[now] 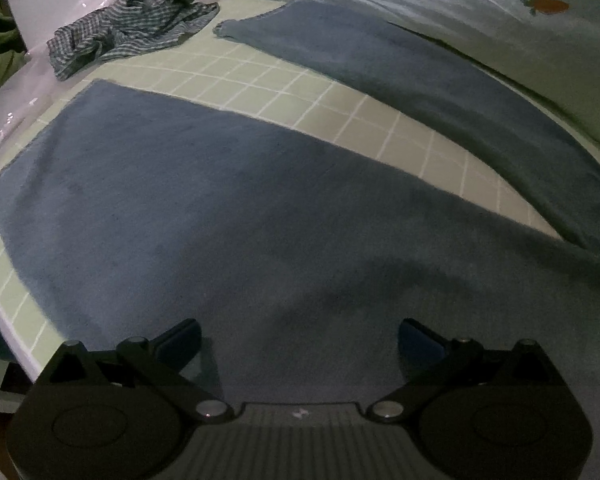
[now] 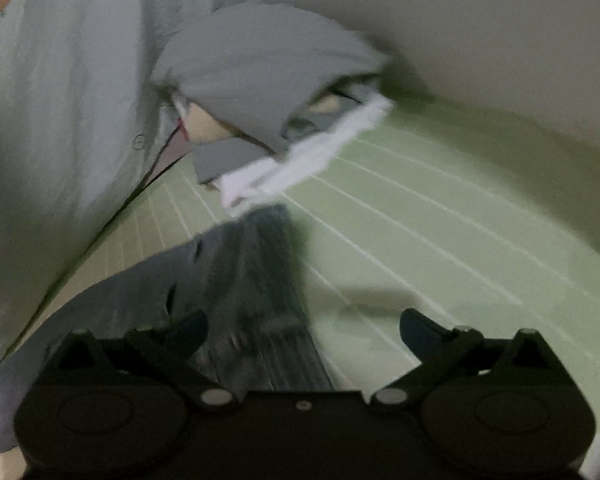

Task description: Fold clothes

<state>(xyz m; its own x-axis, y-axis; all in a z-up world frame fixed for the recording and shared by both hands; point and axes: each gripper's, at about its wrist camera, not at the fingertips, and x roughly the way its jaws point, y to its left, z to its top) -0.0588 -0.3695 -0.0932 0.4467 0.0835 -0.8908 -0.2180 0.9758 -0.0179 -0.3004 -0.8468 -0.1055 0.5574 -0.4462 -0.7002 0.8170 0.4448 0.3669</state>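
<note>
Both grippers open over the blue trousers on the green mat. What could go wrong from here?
1. The left gripper is open above the wide blue fleece trousers; a shallow pinch on that flat cloth may slip.
2. The right wrist view is motion-blurred, and the open right gripper sits over the trousers' ribbed edge, so its grasp may miss.
3. The crumpled checked grey cloth lies near one trouser leg on the green grid mat; a fold may snag it.
</note>
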